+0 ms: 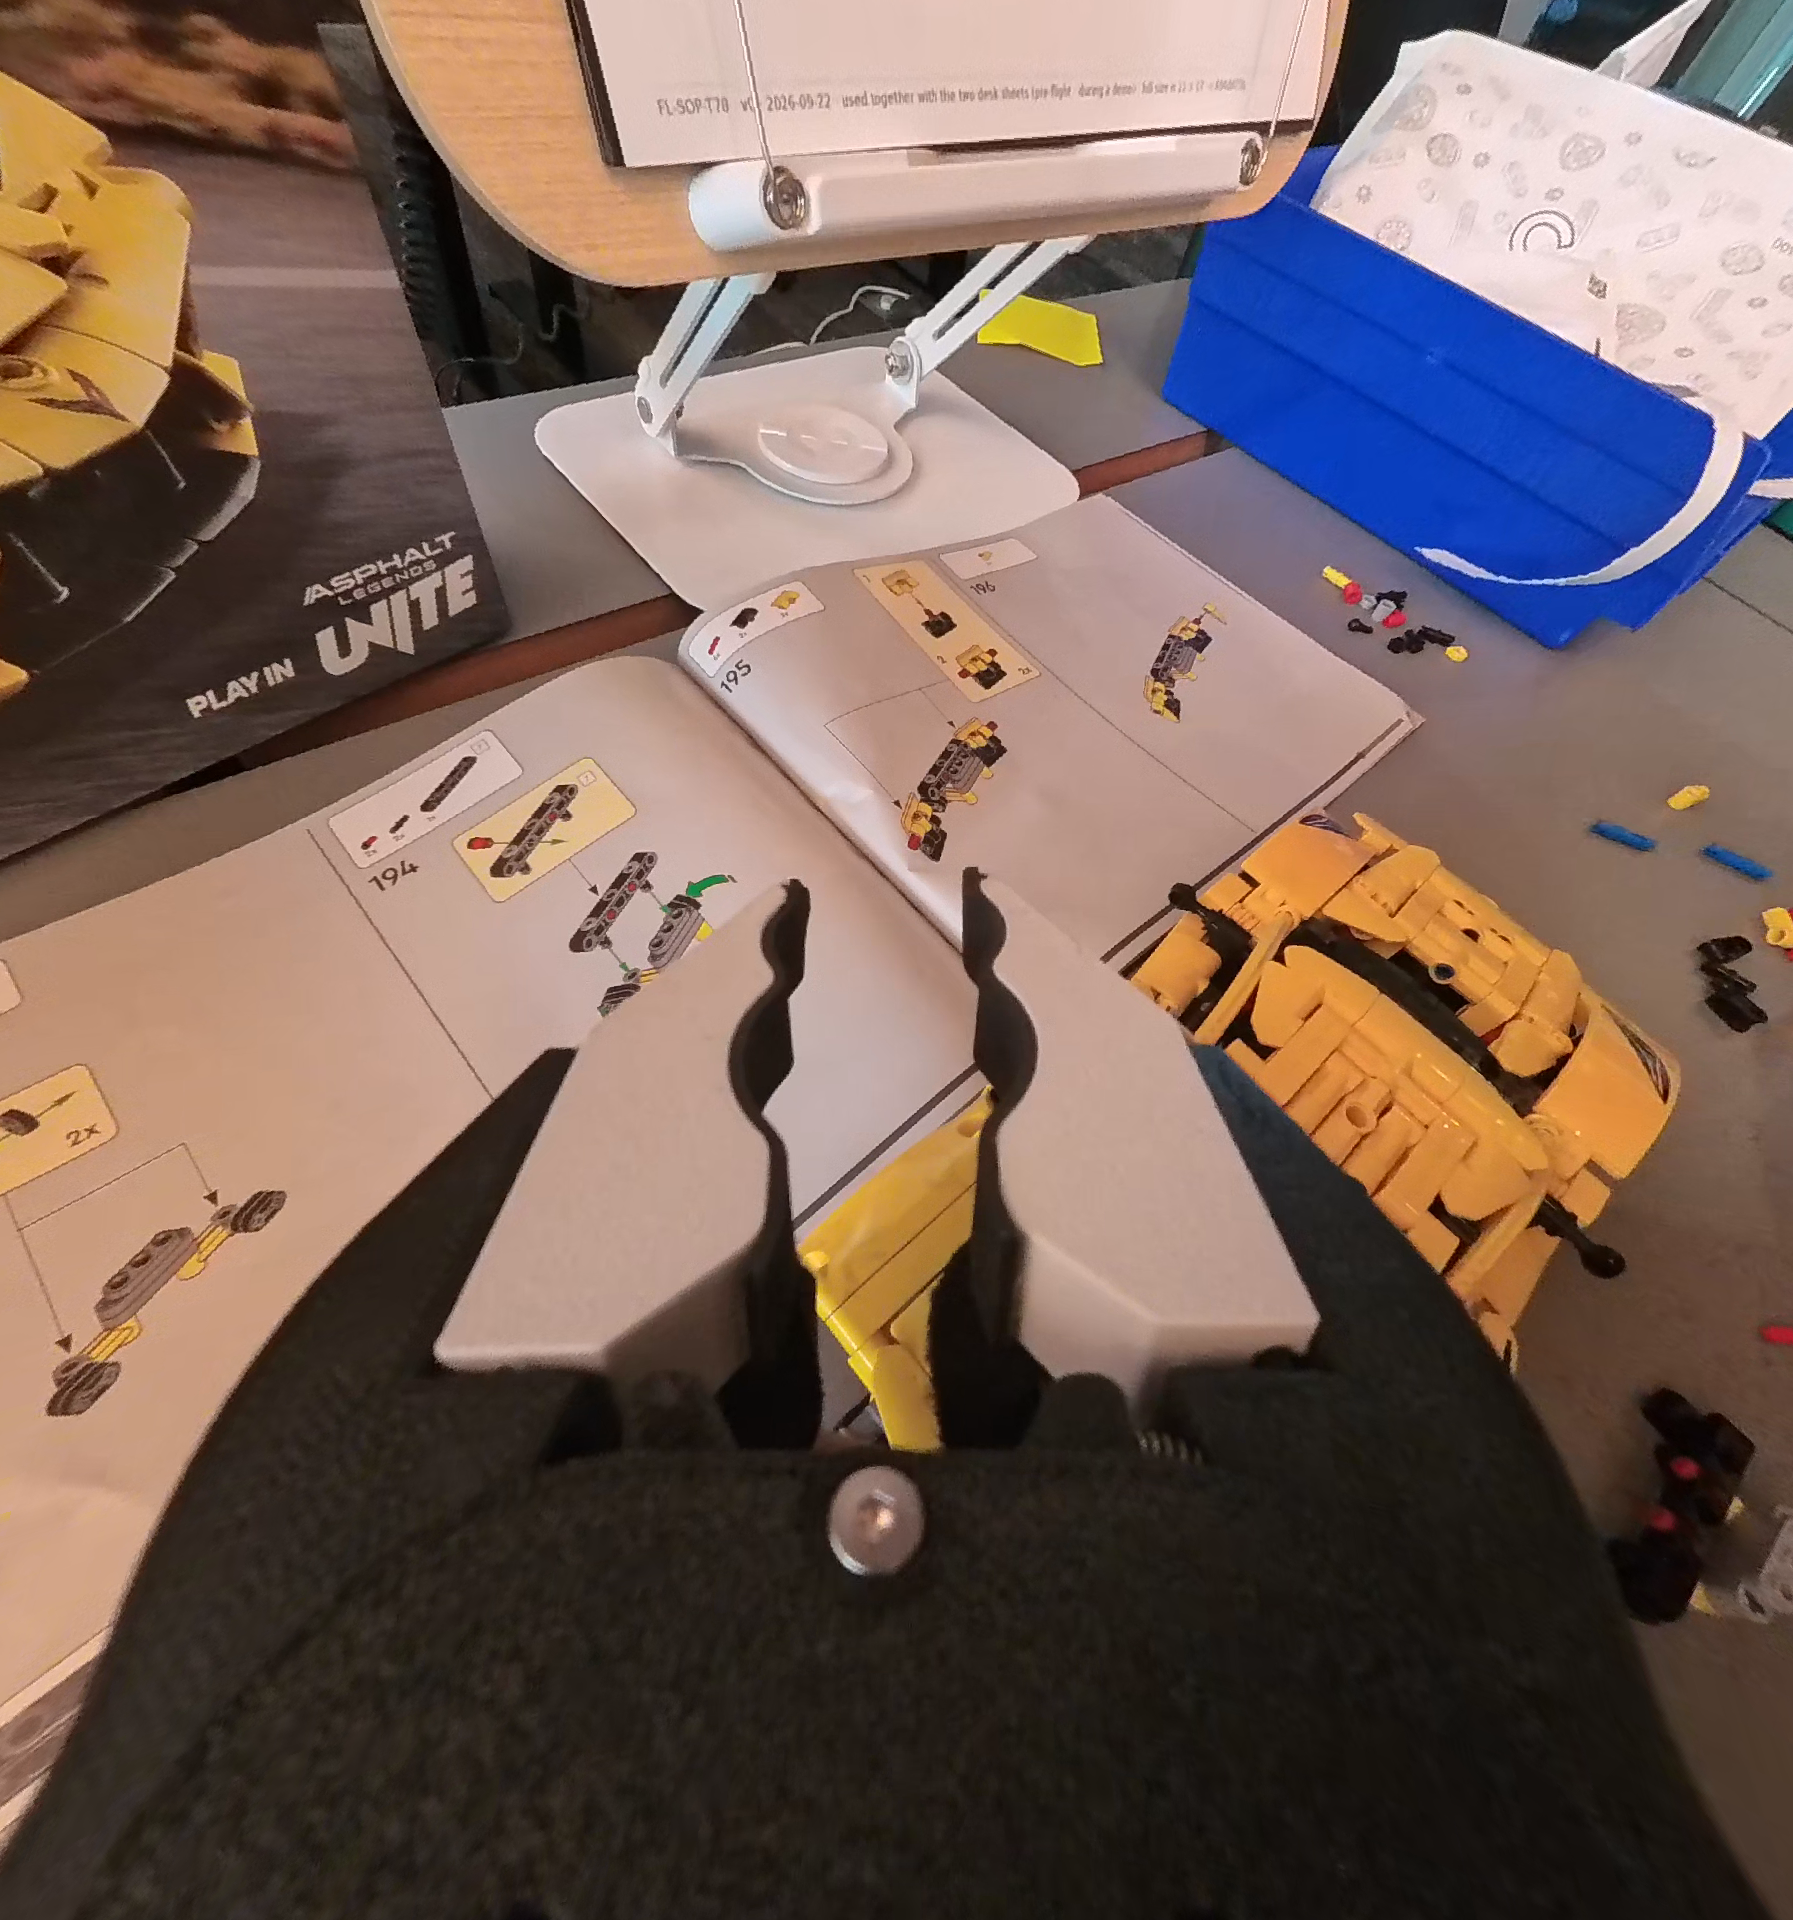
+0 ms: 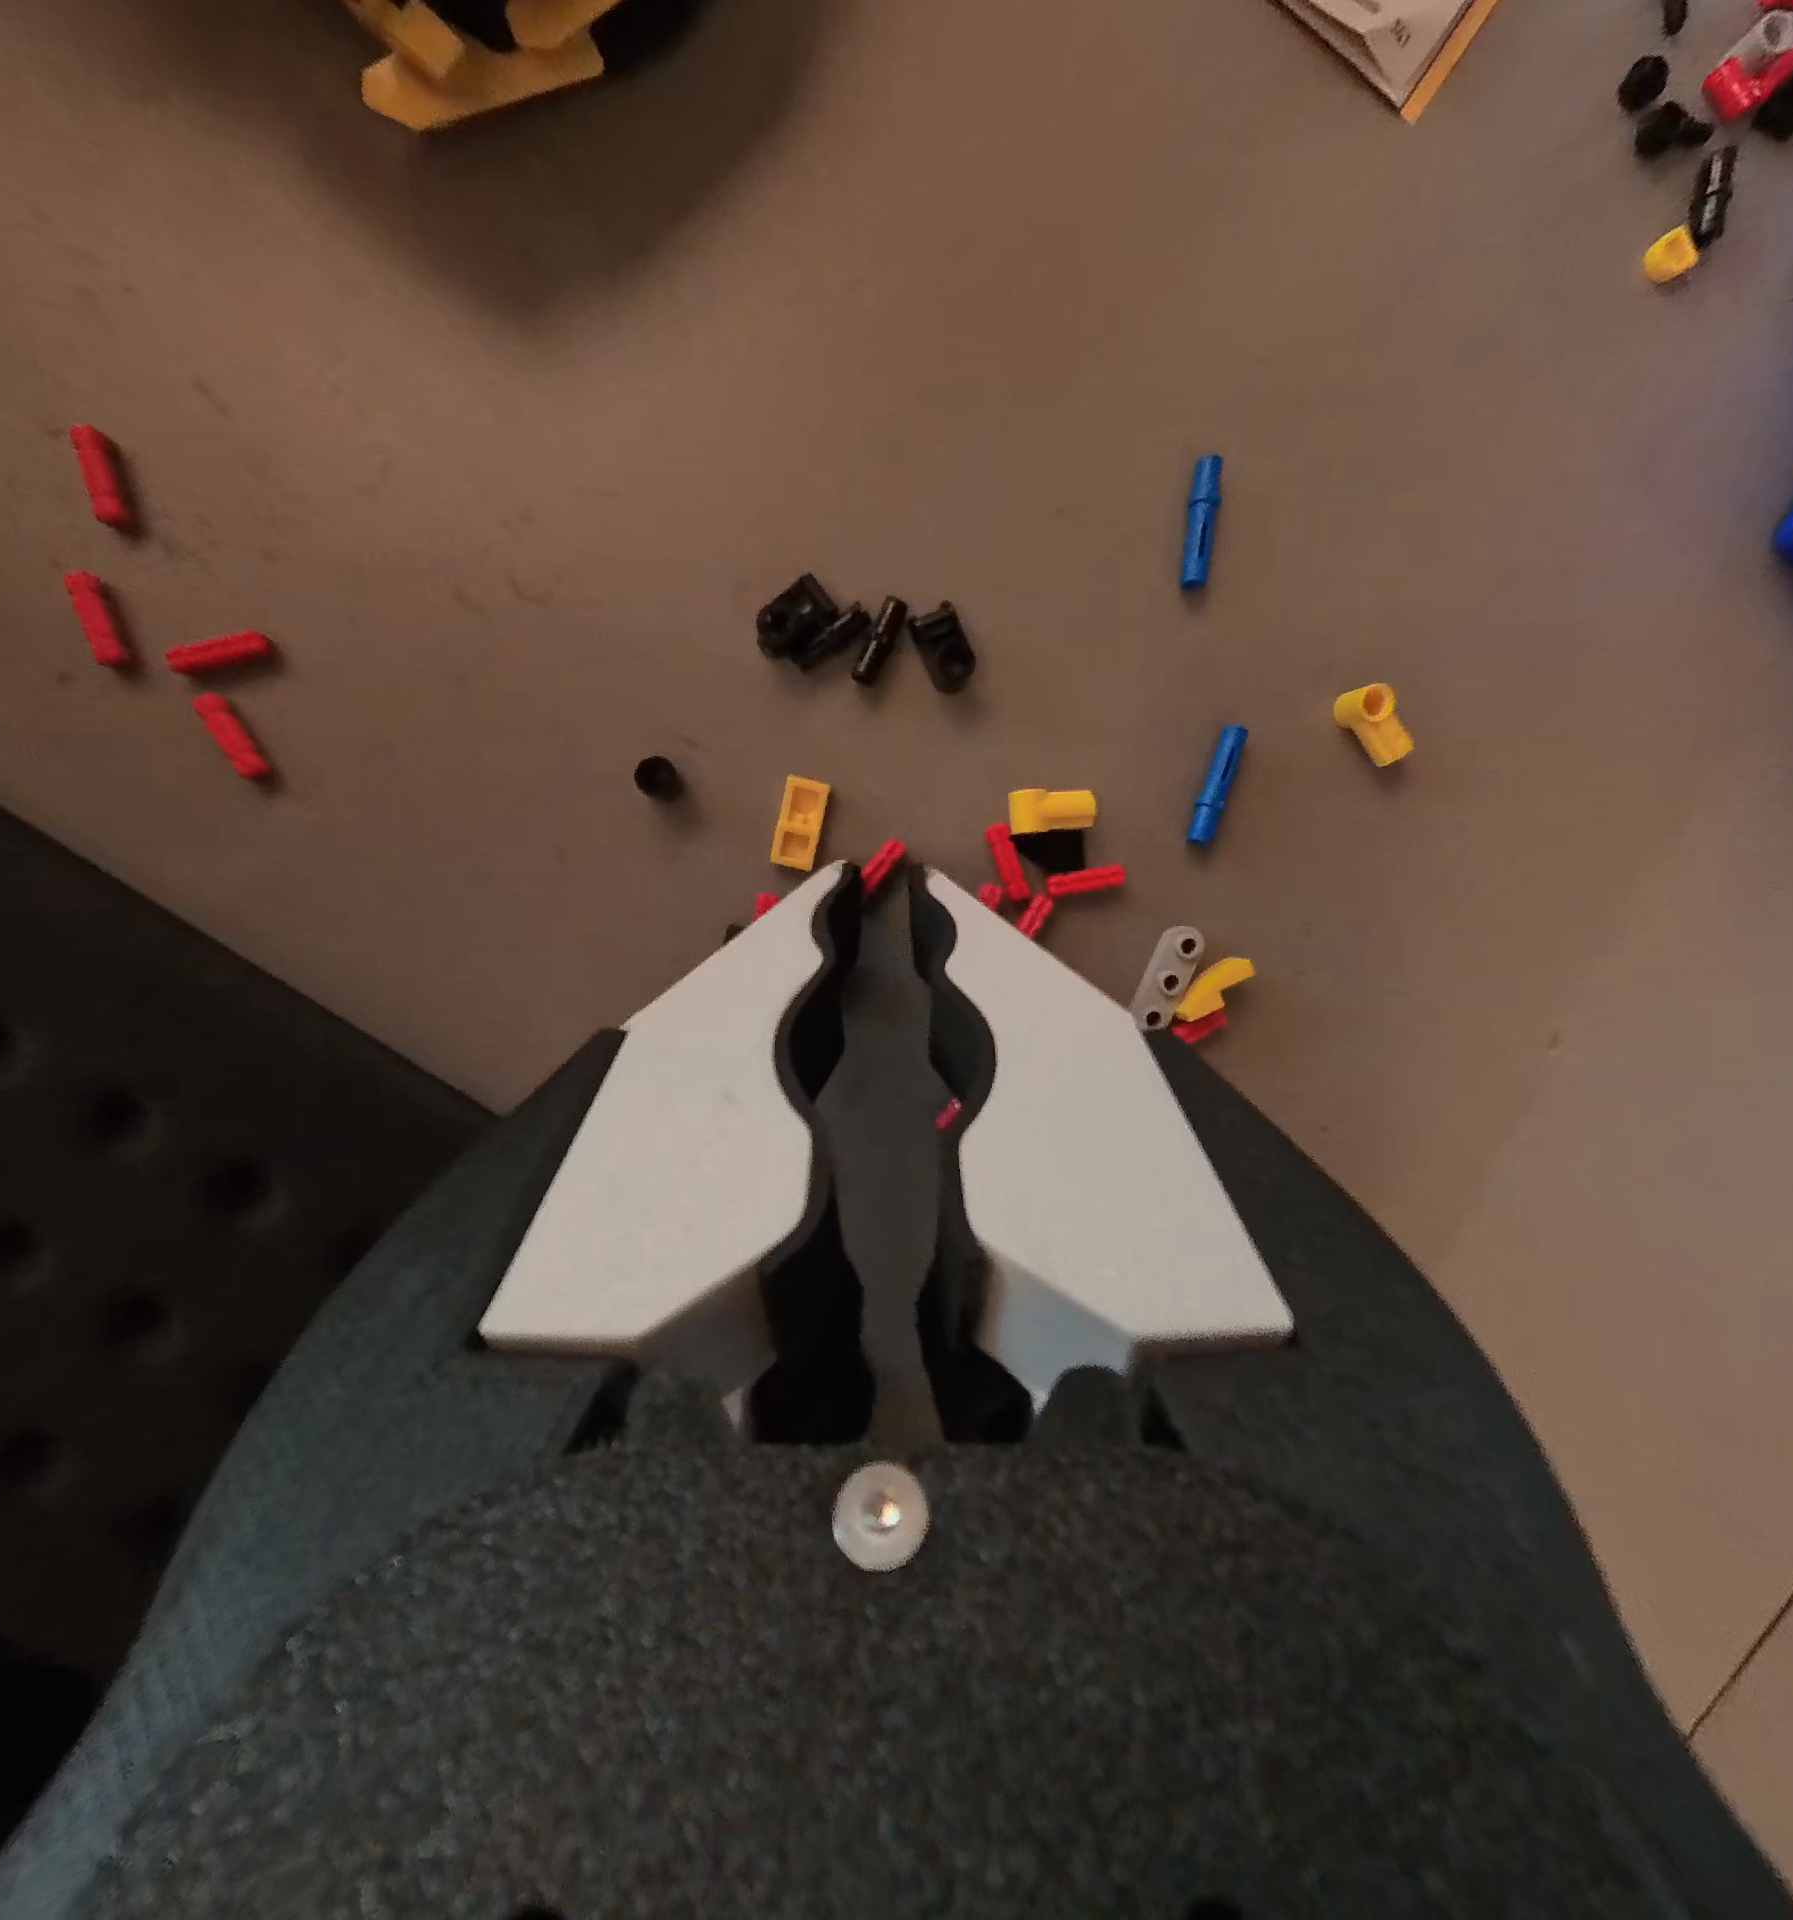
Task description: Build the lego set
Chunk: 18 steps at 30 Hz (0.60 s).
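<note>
Your left hand-held gripper [image 1: 884,894] hangs above the open instruction booklet [image 1: 663,790] with its jaws spread wide and nothing between them, which reads as a pause to check the page while the other hand fetches a part. The booklet lies flat on the counter [image 1: 1598,748], pages up towards you, so the diagrams stay readable as you work. The half-built yellow car [image 1: 1391,1039] rests just beside the booklet's right edge, and a yellow part of it shows under your left jaws, close enough to take the next piece without reaching. Your right hand-held gripper [image 2: 884,868] is down among the loose parts, its jaws drawn narrow, with a small red pin [image 2: 884,862] at the very tips; it looks pinched there, though the blur leaves it uncertain whether the pin is truly held or only lying between the tips. The pieces are spread apart on the counter rather than heaped, probably so each can be picked alone: black connectors [image 2: 861,634] beyond the tips, blue pins [image 2: 1201,520] to the right, more red pins [image 2: 102,478] well apart on the left. The blue bin [image 1: 1443,416] and the set's box [image 1: 144,416] stand at the back, clear of the working area.
</note>
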{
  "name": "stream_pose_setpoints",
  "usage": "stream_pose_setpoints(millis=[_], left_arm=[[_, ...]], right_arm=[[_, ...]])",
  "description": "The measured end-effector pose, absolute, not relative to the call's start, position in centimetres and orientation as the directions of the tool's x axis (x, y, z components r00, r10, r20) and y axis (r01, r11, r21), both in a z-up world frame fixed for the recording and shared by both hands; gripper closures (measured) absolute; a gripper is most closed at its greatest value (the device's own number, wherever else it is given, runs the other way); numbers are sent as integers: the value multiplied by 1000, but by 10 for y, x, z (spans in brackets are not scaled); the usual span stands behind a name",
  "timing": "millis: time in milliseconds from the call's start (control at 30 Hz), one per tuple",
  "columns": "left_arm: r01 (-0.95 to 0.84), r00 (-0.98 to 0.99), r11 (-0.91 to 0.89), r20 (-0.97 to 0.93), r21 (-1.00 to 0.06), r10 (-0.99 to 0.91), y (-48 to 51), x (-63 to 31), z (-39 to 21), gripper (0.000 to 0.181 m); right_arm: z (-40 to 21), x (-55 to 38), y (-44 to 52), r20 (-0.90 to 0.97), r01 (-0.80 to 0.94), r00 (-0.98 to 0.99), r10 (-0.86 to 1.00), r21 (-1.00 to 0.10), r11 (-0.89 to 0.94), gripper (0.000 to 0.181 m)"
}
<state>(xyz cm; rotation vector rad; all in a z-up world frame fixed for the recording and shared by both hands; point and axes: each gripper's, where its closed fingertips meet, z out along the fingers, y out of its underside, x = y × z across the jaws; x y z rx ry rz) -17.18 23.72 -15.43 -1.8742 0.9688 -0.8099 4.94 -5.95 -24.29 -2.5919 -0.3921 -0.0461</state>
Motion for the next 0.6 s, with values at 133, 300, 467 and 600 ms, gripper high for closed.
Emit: stream_pose_setpoints(millis=[133,300,467,600], left_arm=[[-301,491,-337,157,-892,-857,238,-172,-154,152],[-304,491,-337,156,-891,-857,238,-172,-155,152],[-301,491,-337,158,-892,-857,238,-173,-154,152],[-301,492,-336,156,-892,-856,238,-173,-154,152]], right_arm=[[-239,44,-59,53,255,963,263,-484,-837,170],[-243,46,-60,56,244,967,247,-466,-851,171],[-246,50,-62,56,233,971,233,-457,-859,178],[-233,30,-57,53,296,949,312,-496,-816,179]])
